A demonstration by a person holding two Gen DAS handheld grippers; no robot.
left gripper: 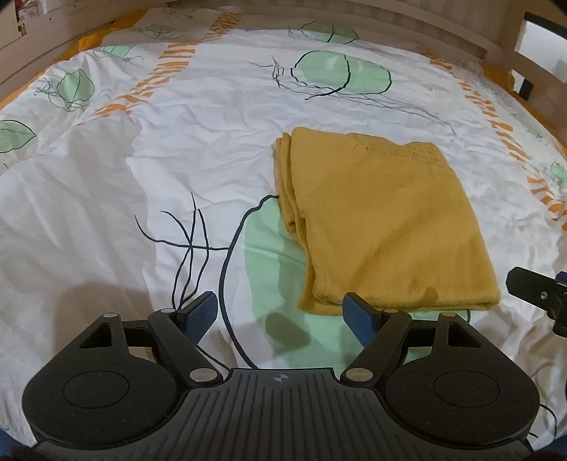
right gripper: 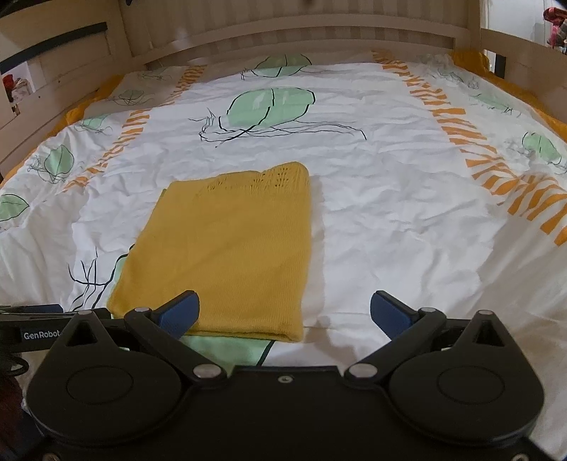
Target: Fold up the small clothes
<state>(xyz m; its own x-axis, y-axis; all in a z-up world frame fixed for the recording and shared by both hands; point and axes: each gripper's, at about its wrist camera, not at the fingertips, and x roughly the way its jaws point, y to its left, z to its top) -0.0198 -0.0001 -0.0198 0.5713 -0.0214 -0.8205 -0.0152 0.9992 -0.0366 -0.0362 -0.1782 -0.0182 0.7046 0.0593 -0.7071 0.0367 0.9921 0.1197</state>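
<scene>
Folded garment [right gripper: 226,248] lies flat on the bedspread [right gripper: 389,220], headboard [right gripper: 283,32] behind it. Left gripper [left gripper: 280,315] sits near its front-left corner, right gripper [right gripper: 283,312] at its front-right corner. Neither touches it.

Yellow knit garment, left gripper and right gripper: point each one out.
yellow knit garment [right gripper: 226,248]: right wrist view, middle of folded top layer.
left gripper [left gripper: 280,314]: left wrist view, midway between fingertips.
right gripper [right gripper: 285,312]: right wrist view, midway between fingertips.

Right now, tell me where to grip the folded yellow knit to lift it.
Grip the yellow knit at its near edge, one corner per gripper, coming in low from the near side. It lies flat on the duvet, with loose layered edges along its left; both jaws stand open there.
</scene>
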